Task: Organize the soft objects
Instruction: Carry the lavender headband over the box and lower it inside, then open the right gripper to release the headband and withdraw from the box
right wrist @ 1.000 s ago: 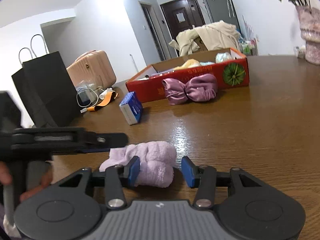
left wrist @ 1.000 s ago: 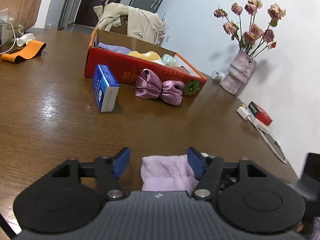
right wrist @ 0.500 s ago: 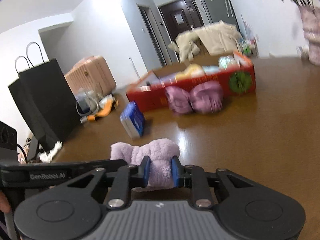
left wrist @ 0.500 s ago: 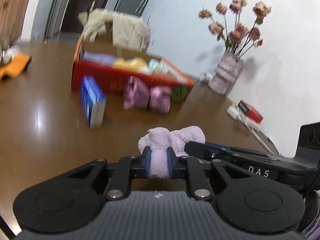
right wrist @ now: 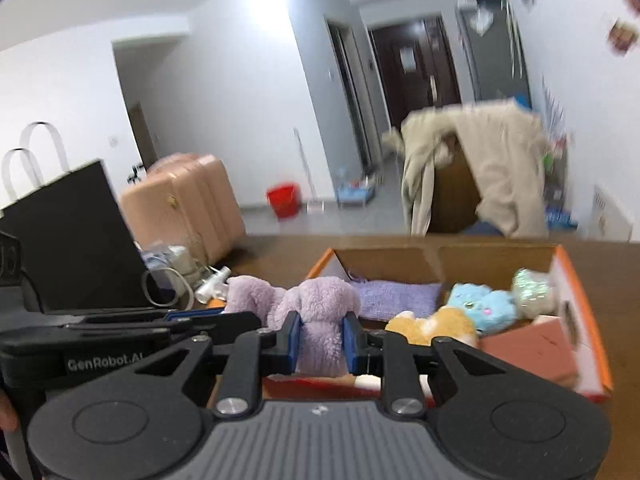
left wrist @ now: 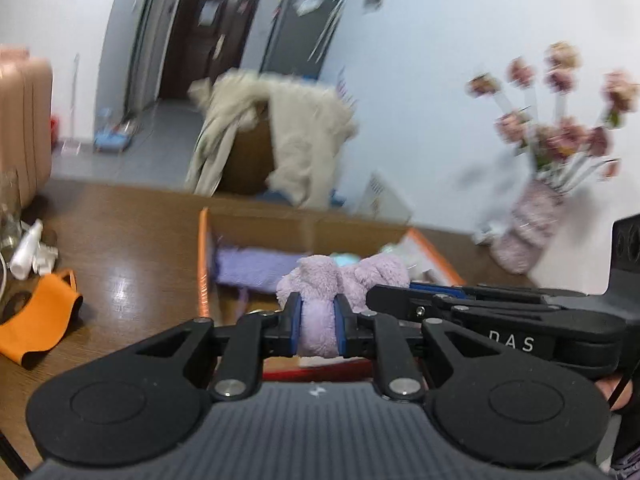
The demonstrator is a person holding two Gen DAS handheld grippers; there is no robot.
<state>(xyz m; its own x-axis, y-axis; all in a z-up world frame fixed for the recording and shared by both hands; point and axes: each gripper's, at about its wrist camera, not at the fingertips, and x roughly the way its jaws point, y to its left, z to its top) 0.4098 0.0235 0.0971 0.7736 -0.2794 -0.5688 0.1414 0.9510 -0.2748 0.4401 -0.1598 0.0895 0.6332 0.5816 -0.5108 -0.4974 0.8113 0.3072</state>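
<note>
My left gripper (left wrist: pixel 317 326) is shut on one end of a fluffy lilac towel (left wrist: pixel 320 280). My right gripper (right wrist: pixel 320 338) is shut on the other end of the same towel (right wrist: pixel 324 300). Both hold it in the air over the near edge of the red and orange cardboard box (right wrist: pixel 600 360). The box also shows in the left wrist view (left wrist: pixel 204 264). Inside lie a purple cloth (right wrist: pixel 396 296), an orange plush (right wrist: pixel 432 326), a blue plush (right wrist: pixel 480 308) and a pale sparkly ball (right wrist: pixel 532 290).
The box stands on a brown wooden table (left wrist: pixel 132 232). An orange strap (left wrist: pixel 40 320) and white items lie at the left. A vase of dried roses (left wrist: pixel 528 228) stands at the right. A black paper bag (right wrist: pixel 72 240) and a pink suitcase (right wrist: pixel 180 208) stand at the left.
Both grippers closed on the lilac towel, lifted it off the table and carried it forward to the box. The views now look down into the box.
</note>
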